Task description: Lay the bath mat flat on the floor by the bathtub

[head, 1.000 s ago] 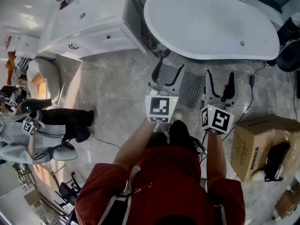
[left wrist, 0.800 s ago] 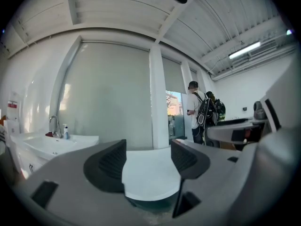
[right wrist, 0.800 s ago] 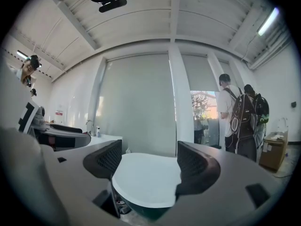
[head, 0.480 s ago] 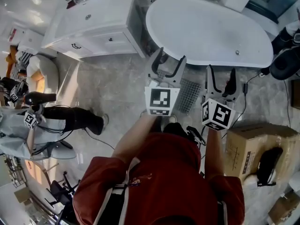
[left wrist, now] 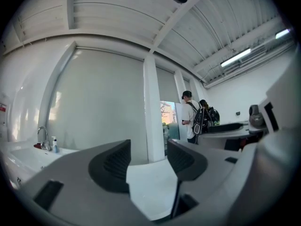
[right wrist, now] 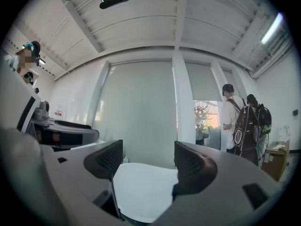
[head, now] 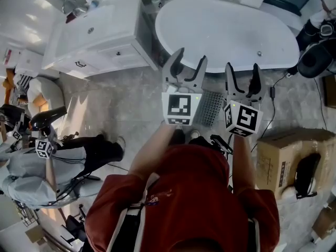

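Observation:
The grey perforated bath mat (head: 210,108) lies on the marble floor beside the white bathtub (head: 226,30), partly hidden behind my grippers. Both grippers are raised well above it and point level across the tub. In the head view my left gripper (head: 185,66) hangs over the tub's near rim; its jaws are closing with nothing between them. To its right, my right gripper (head: 242,79) is open and holds nothing. In the left gripper view (left wrist: 148,161) and the right gripper view (right wrist: 148,161) only the tub's white surface shows between the pads.
A white vanity (head: 100,30) with a sink stands left of the tub. A cardboard box (head: 283,151) sits on the floor at the right, near a black cable (head: 273,109). Another person (head: 52,156) stands at the left. Two people with backpacks (right wrist: 240,121) stand by a far doorway.
Both grippers have risen from just over the mat to level with the tub's rim. The mat stays on the floor. The left jaws have narrowed slightly.

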A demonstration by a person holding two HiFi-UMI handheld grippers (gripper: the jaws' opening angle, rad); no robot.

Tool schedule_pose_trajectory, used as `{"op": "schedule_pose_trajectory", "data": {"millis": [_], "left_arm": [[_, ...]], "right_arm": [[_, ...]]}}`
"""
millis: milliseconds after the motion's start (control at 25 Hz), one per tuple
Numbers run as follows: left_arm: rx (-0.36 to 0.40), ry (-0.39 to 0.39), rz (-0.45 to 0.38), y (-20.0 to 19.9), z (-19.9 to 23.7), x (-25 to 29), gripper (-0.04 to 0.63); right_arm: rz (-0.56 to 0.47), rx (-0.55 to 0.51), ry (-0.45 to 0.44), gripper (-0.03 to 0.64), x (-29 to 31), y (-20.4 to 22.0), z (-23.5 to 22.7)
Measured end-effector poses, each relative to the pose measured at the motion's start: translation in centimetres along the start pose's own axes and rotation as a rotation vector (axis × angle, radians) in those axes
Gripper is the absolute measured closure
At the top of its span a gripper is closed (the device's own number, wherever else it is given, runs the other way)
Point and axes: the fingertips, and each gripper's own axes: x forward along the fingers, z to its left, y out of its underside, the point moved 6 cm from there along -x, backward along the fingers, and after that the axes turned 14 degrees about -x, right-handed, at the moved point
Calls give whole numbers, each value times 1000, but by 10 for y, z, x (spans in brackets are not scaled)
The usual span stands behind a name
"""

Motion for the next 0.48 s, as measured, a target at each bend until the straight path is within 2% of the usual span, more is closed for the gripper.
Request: {"op": "schedule_pose_trajectory", "data": {"millis": [80, 160, 240, 320, 480], "left_arm": [[5, -3, 2, -3, 7, 3, 367], [3, -6, 0, -4, 12, 6, 423], [0, -7, -4, -4, 17, 7, 466], [4, -7, -11, -4, 22, 7, 503], [1, -8, -19, -5, 30, 5, 566]], "right_arm": [[-12, 0, 3, 293, 5, -5, 3], [-28, 12, 30, 351, 6, -8, 4], [-47, 27, 73, 465, 7, -10, 5], [-54, 34, 91, 538, 7, -12, 9], [-58, 32, 87, 595, 10, -15, 17]]}}
